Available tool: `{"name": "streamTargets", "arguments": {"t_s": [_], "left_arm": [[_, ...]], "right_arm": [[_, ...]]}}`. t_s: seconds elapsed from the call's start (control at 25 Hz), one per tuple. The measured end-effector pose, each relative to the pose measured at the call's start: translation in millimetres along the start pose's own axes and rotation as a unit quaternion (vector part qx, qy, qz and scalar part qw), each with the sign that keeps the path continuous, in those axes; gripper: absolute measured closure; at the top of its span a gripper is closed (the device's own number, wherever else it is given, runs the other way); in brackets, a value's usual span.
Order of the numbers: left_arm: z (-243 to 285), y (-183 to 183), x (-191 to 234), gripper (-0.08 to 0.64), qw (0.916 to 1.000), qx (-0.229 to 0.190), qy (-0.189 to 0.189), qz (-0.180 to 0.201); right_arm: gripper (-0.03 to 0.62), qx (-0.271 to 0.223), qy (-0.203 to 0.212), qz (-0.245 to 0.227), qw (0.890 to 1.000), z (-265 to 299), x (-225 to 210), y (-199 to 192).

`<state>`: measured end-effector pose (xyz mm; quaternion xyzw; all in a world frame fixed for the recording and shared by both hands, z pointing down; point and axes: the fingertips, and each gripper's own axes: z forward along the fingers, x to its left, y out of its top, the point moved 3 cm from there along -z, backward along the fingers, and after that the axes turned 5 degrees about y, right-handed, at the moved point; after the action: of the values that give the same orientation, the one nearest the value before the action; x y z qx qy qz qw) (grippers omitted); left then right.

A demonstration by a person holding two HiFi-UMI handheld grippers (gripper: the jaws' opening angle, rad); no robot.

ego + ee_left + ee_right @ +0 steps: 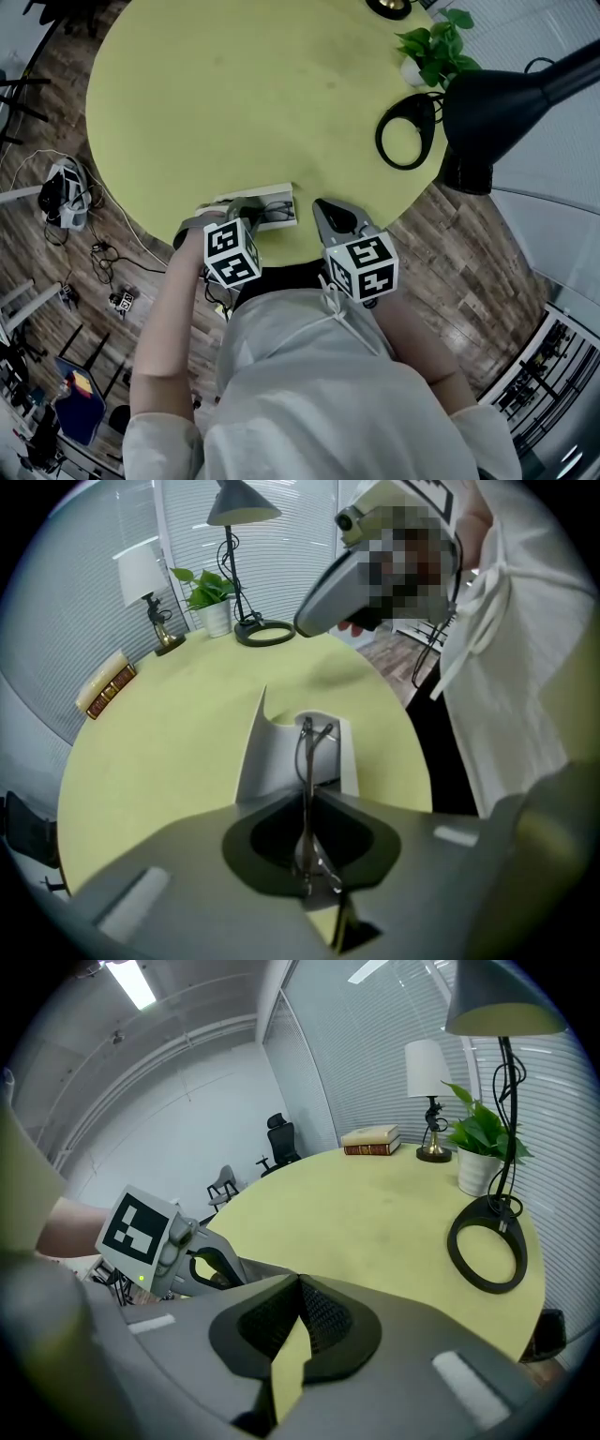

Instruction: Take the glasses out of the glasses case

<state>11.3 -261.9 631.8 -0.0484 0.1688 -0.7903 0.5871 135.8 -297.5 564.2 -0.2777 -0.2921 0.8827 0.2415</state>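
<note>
I am pinching the thin glasses (303, 761) in my closed left gripper (307, 796) over the open white glasses case (265, 761) at the table's (169, 733) six o'clock edge, my right gripper (300, 1283) hovering shut and empty at its three o'clock; lifting them clear seems next.

Round yellow table (234, 94), black lamp (487, 103), potted plant (436, 47) (books (370, 1138) beyond)

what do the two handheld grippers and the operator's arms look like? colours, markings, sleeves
Left gripper and right gripper: grey moulded bodies, dark jaw pads. Left cube and right cube are white with black square markers. The person wears a pale short-sleeved top with a drawstring.
</note>
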Motion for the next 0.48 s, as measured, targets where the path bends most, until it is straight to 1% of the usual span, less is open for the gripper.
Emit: {"name": "streamTargets", "arguments": {"t_s": [0.24,0.36,0.48], "left_arm": [[-5.5,-2.5,0.5,0.538,0.9998,-0.01,-0.009,0.011],[-11.0,-1.4,2.3,0.54,0.9997,-0.019,-0.005,0.015],[-16.7,0.1,7.1,0.54,0.9994,-0.032,0.004,0.011]], "right_arm": [[0.592,0.0,0.0,-0.002,1.0,-1.0,4.5,4.6],[0.592,-0.003,-0.002,-0.003,1.0,-3.0,5.5,7.6],[0.592,-0.007,-0.003,-0.004,1.0,-3.7,5.8,10.4]]}}
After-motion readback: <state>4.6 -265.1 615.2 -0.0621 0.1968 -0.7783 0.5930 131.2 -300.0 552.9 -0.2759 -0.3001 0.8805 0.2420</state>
